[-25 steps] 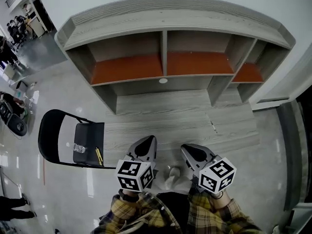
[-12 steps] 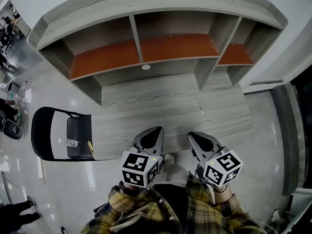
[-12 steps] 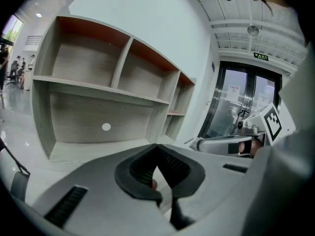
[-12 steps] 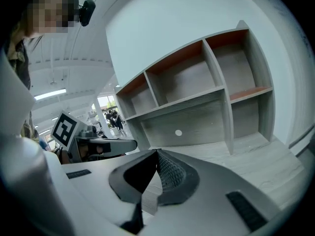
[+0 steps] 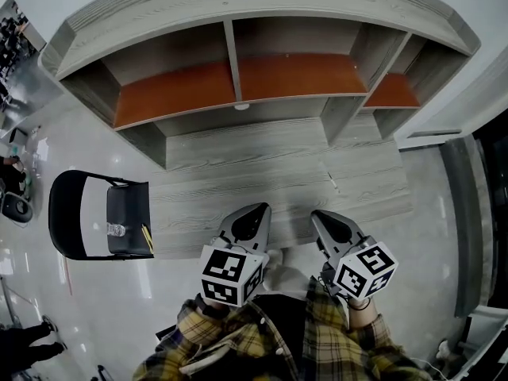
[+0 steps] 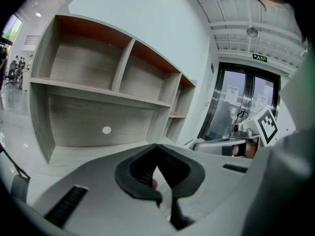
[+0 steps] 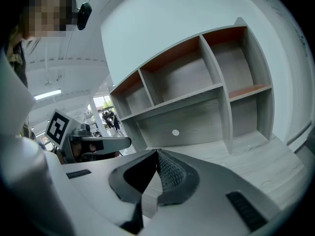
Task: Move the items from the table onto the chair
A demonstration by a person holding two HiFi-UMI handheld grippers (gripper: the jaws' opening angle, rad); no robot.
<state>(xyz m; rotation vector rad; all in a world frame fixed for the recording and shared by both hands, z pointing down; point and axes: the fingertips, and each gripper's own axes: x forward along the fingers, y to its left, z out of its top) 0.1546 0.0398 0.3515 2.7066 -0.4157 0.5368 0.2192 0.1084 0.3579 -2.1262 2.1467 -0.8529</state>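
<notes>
A black folding chair (image 5: 67, 221) stands on the floor left of the table. On its seat lie a small clear bottle (image 5: 117, 230) and a yellow pencil-like stick (image 5: 148, 239). The grey wooden table (image 5: 262, 177) stretches in front of me. My left gripper (image 5: 254, 210) (image 6: 157, 146) hovers over the table's near edge, shut with nothing between its jaws. My right gripper (image 5: 325, 217) (image 7: 157, 154) sits beside it, to the right, also shut and holding nothing. Both point toward the shelf unit.
A grey shelf unit (image 5: 238, 78) with orange-brown shelf boards (image 5: 298, 74) rises at the back of the table, with a white round hole cover (image 5: 242, 106) below it. A glass door (image 6: 241, 107) is to the right. People stand far off at the upper left (image 5: 14, 34).
Both grippers have shifted to the right along the table's front edge and stayed shut. My view has turned, so the chair now sits further left in the picture.
</notes>
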